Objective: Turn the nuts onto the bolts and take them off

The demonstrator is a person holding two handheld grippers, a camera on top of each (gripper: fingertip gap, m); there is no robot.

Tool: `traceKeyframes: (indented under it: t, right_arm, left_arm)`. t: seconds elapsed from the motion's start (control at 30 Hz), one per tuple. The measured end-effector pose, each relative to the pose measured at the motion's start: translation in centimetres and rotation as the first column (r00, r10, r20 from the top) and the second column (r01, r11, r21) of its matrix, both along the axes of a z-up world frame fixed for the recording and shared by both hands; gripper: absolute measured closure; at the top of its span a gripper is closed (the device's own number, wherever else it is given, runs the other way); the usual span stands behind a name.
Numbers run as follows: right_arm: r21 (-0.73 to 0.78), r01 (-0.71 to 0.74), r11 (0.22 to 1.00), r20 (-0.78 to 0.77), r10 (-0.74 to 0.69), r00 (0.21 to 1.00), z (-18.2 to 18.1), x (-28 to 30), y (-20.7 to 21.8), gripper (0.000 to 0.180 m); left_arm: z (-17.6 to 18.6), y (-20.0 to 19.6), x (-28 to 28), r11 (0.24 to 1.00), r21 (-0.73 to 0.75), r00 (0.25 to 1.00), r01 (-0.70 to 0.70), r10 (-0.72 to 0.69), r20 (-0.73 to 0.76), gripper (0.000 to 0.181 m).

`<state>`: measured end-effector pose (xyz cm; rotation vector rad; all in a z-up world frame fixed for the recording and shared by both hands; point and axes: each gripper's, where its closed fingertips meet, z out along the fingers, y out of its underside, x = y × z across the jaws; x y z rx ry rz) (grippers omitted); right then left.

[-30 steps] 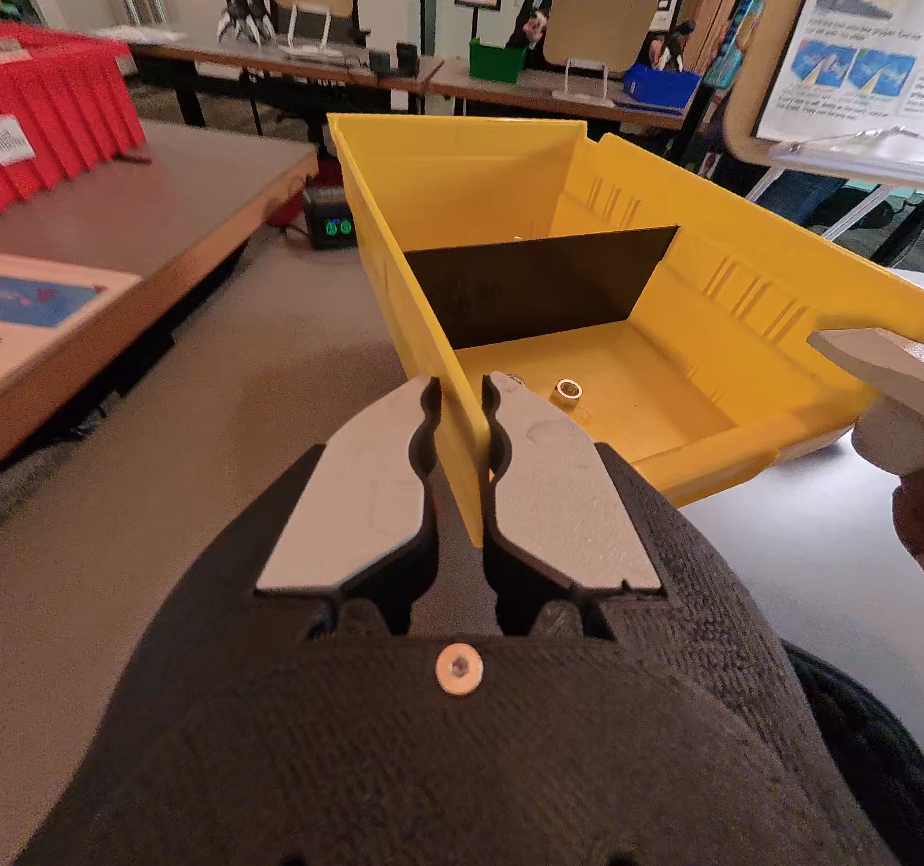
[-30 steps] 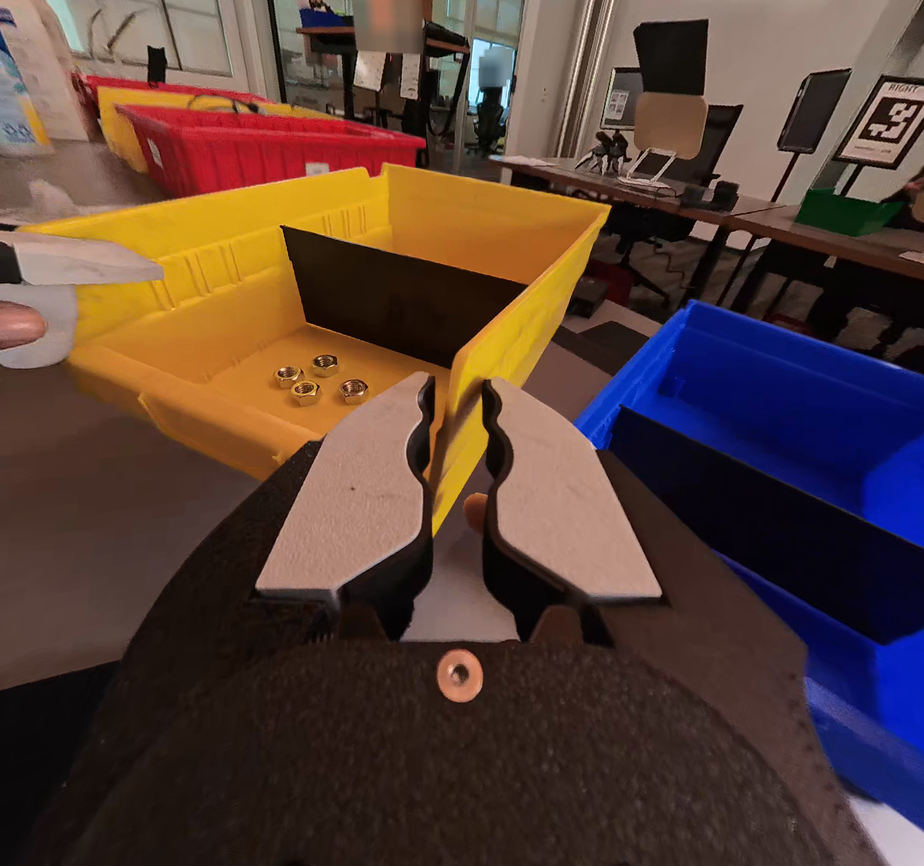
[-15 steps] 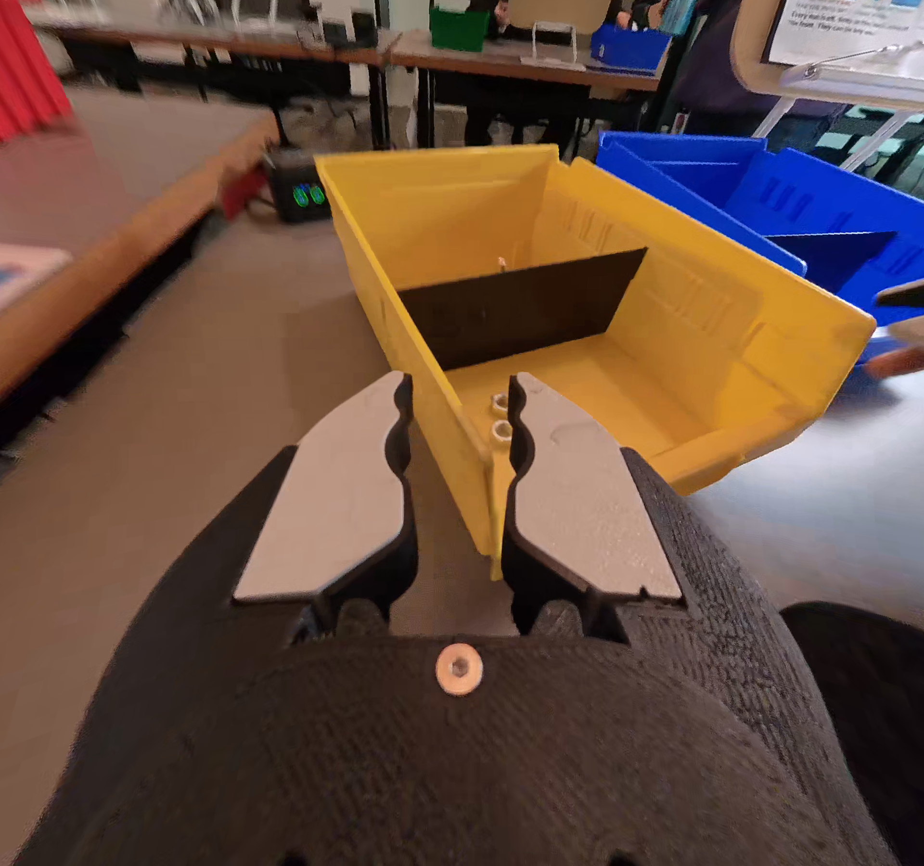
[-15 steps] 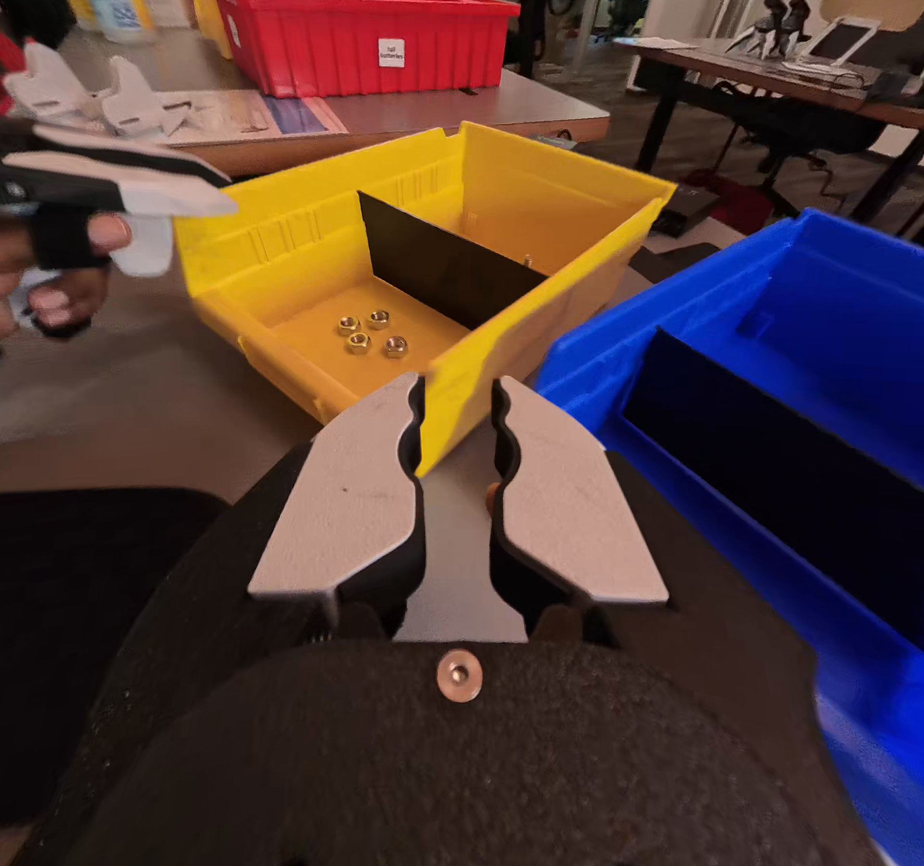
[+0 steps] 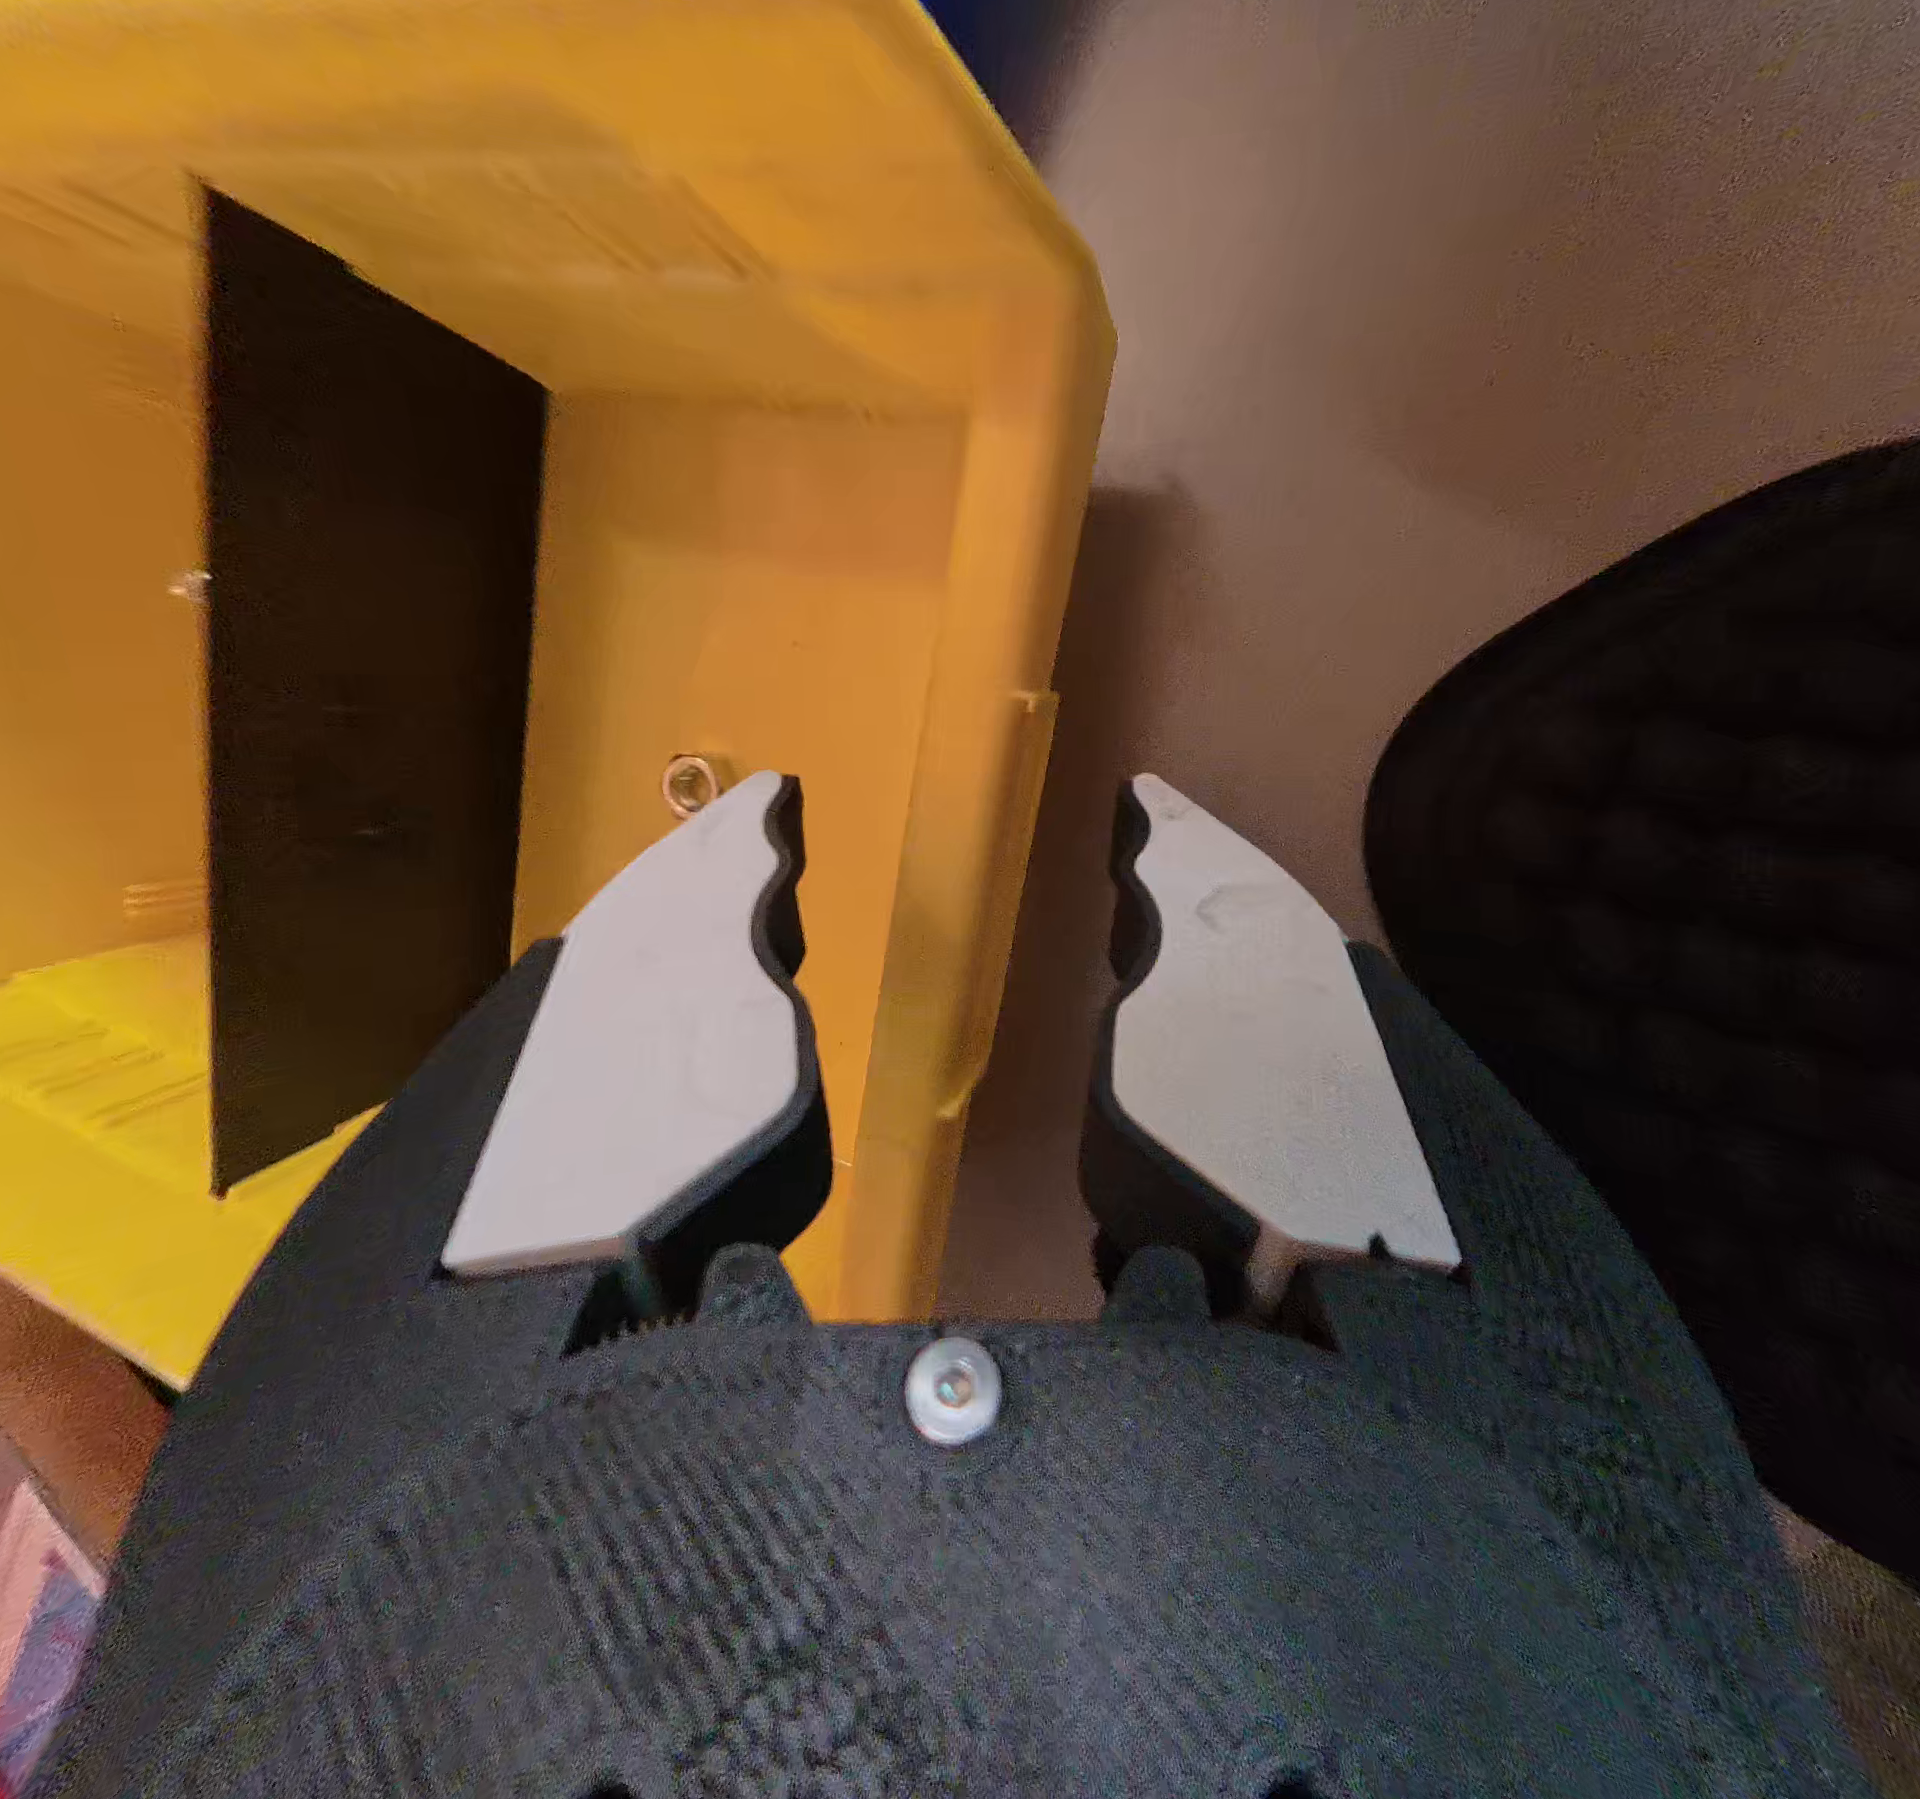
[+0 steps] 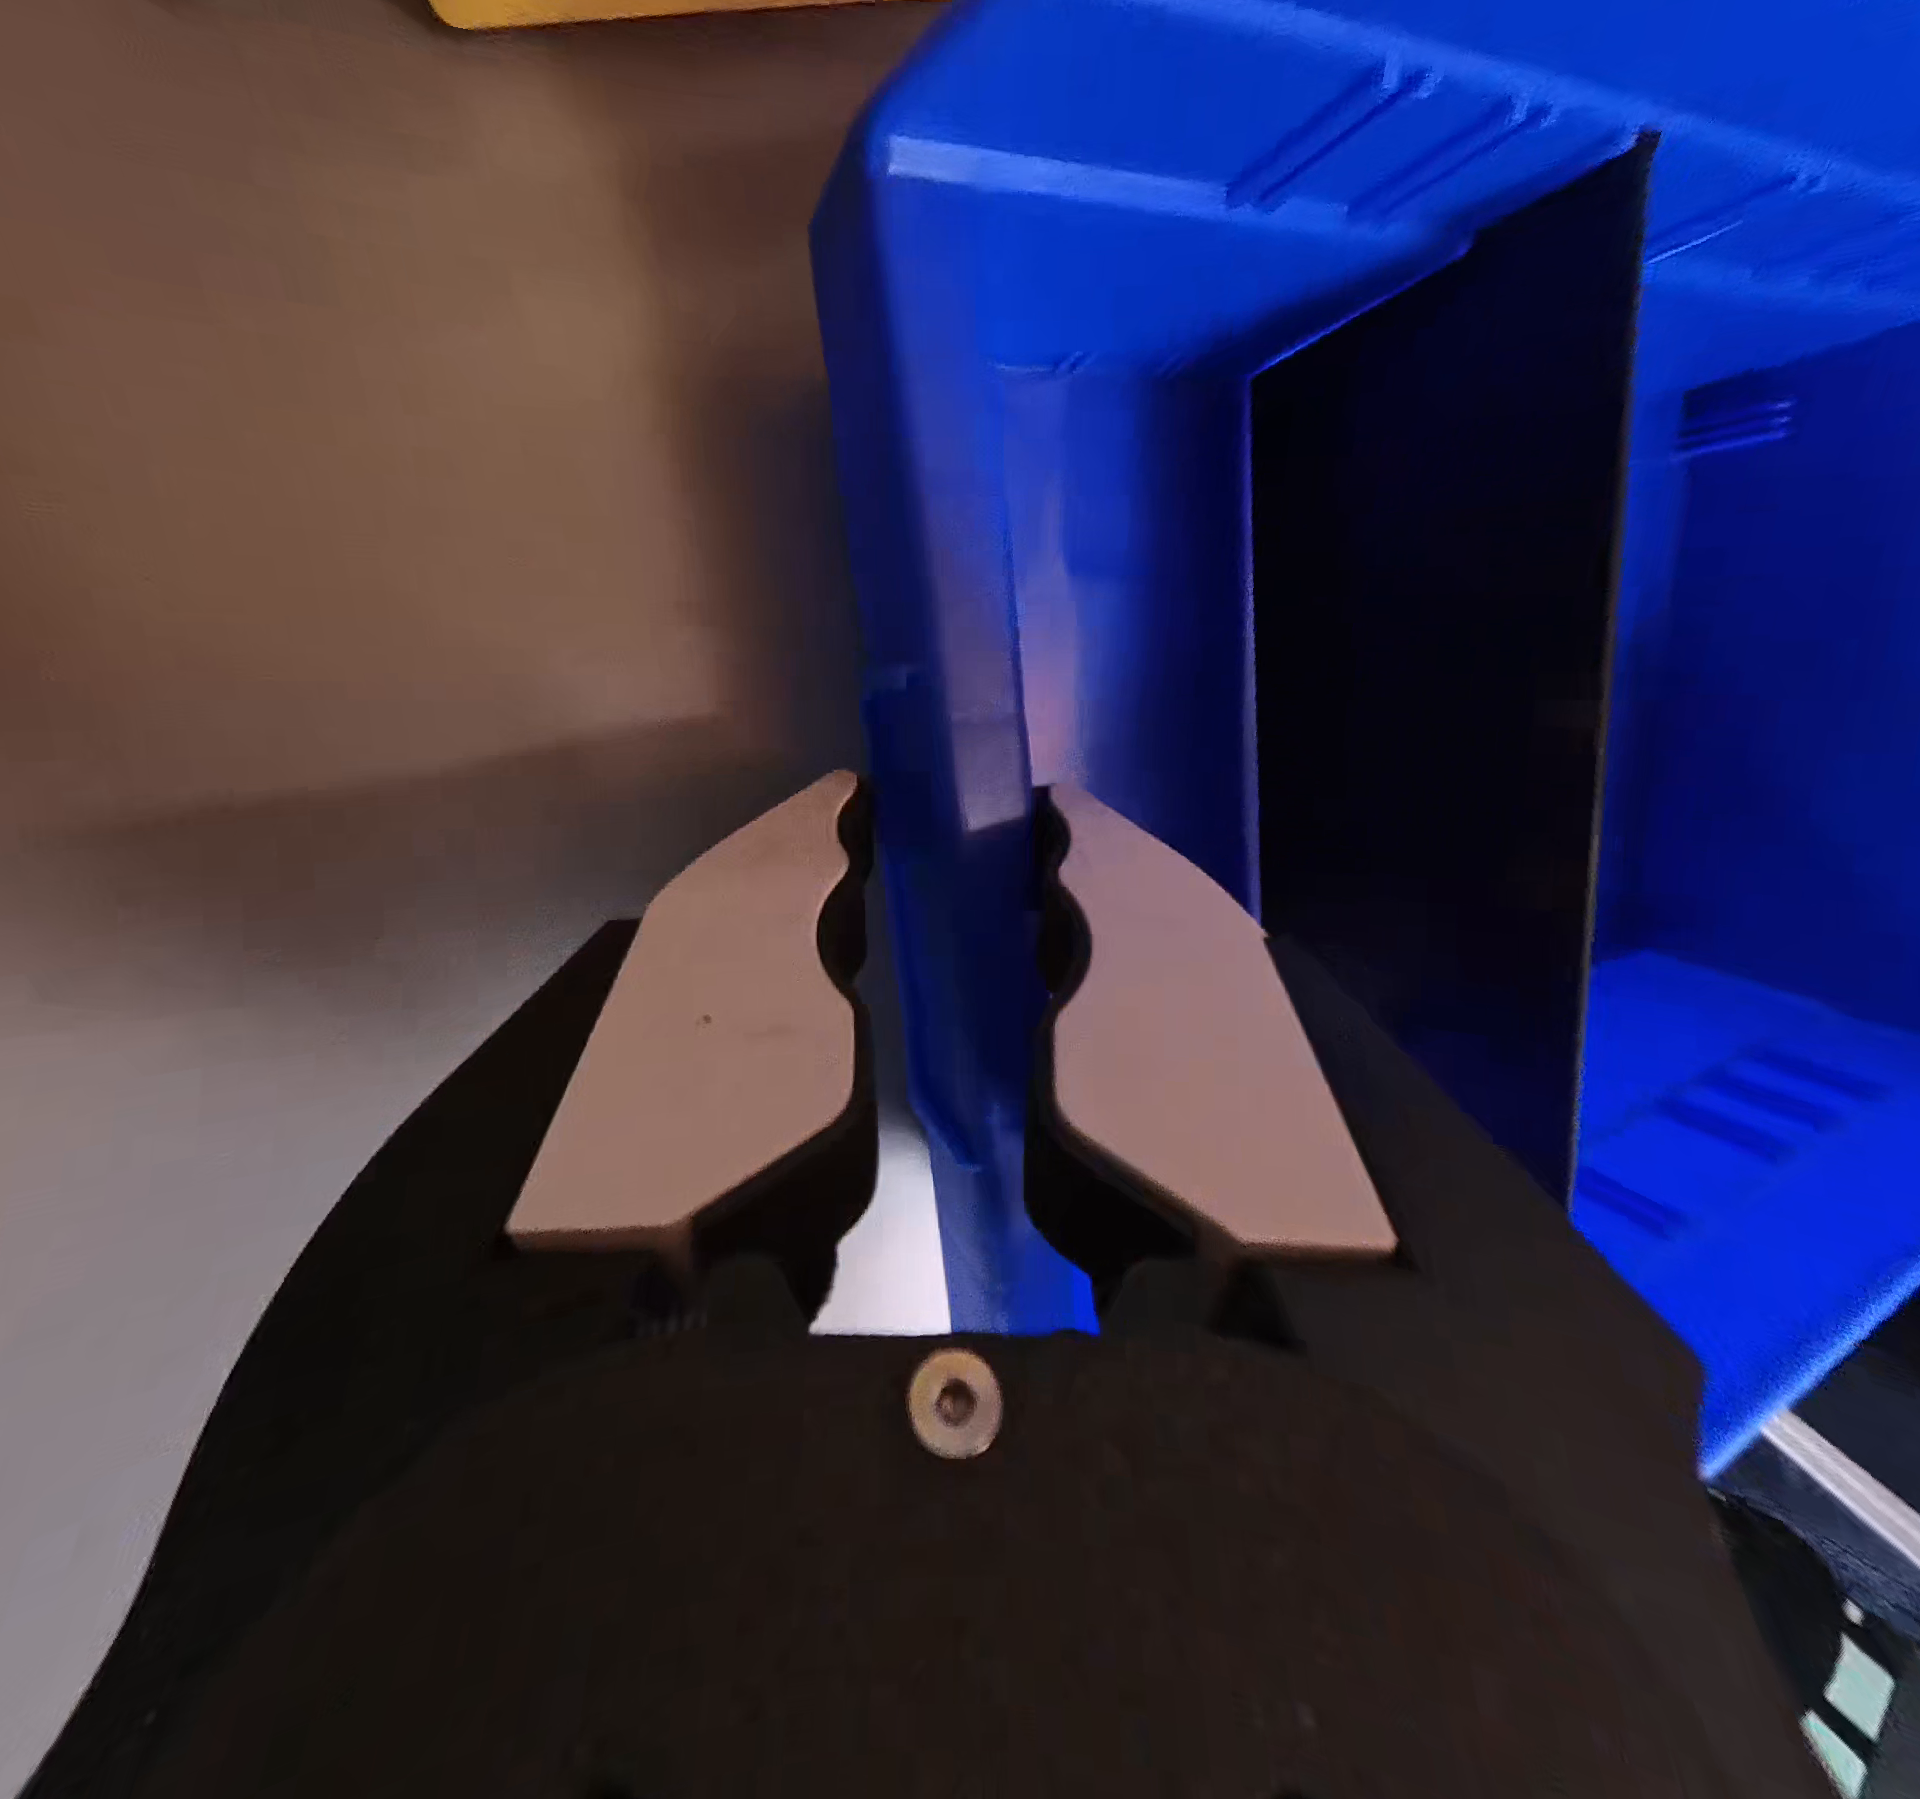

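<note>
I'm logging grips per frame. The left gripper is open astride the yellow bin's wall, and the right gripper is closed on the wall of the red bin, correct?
Not quite: the bin in the right gripper is blue, not red. The right wrist view shows its fingers pinching the blue bin wall. The rest holds: the left gripper is open astride the yellow bin wall.

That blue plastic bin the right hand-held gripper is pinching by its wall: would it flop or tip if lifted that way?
Probably stiff: the blue plastic bin has moulded ribs and a thick rim. It looks light, with nothing visible inside beyond a black divider. Held by one wall in the right hand-held gripper, it would likely hang tilted and might slip on the smooth plastic.
</note>
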<state>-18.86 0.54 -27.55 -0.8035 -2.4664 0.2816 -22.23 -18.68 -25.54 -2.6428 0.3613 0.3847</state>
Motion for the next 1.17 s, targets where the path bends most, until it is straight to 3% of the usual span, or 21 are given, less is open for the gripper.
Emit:
traceKeyframes:
  t: [0.03, 0.17, 0.47, 0.63, 1.0, 1.07, 1.17]
  right_arm:
    - [0.006, 0.008, 1.000, 0.000, -0.008, 1.000, 0.0, 0.3, 0.1, 0.151]
    - [-0.007, 0.070, 0.998, 0.018, -0.070, 0.997, 0.3, 4.2, 0.9, 0.149]
    - [0.005, 0.278, 0.960, -0.031, -0.278, 0.960, 0.5, 16.7, 6.4, 0.150]
    - [0.021, 0.439, 0.898, -0.058, -0.438, 0.897, 0.3, 22.1, 11.5, 0.149]
    - [0.076, 0.608, 0.791, -0.138, -0.595, 0.792, 0.9, 27.3, 23.0, 0.146]
    - [-0.025, 0.618, 0.786, -0.179, -0.611, 0.771, 2.4, 27.0, 22.6, 0.142]
    - [-0.376, 0.550, 0.746, -0.256, -0.654, 0.712, 6.0, 25.1, 19.9, 0.142]
  left_arm:
    - [-0.8, 0.1, -0.2, 0.999, -0.046, 1.000, 0.010, -0.011, -0.016, 0.126]
    - [-1.8, 0.9, 0.0, 0.989, -0.098, 0.992, 0.107, -0.113, -0.059, 0.152]
    - [-1.8, 3.2, 0.5, 0.987, -0.044, 0.987, 0.154, -0.155, -0.035, 0.152]
    - [-1.8, 4.2, 0.3, 0.988, -0.041, 0.988, 0.148, -0.150, -0.036, 0.152]
    - [-1.7, 6.9, -2.5, 0.990, -0.037, 0.990, 0.139, -0.141, -0.030, 0.152]
    - [-1.6, 7.3, -3.4, 0.990, -0.027, 0.989, 0.137, -0.139, -0.046, 0.150]
    - [-0.5, 7.6, -4.3, 0.990, 0.026, 0.989, 0.141, -0.140, -0.040, 0.142]
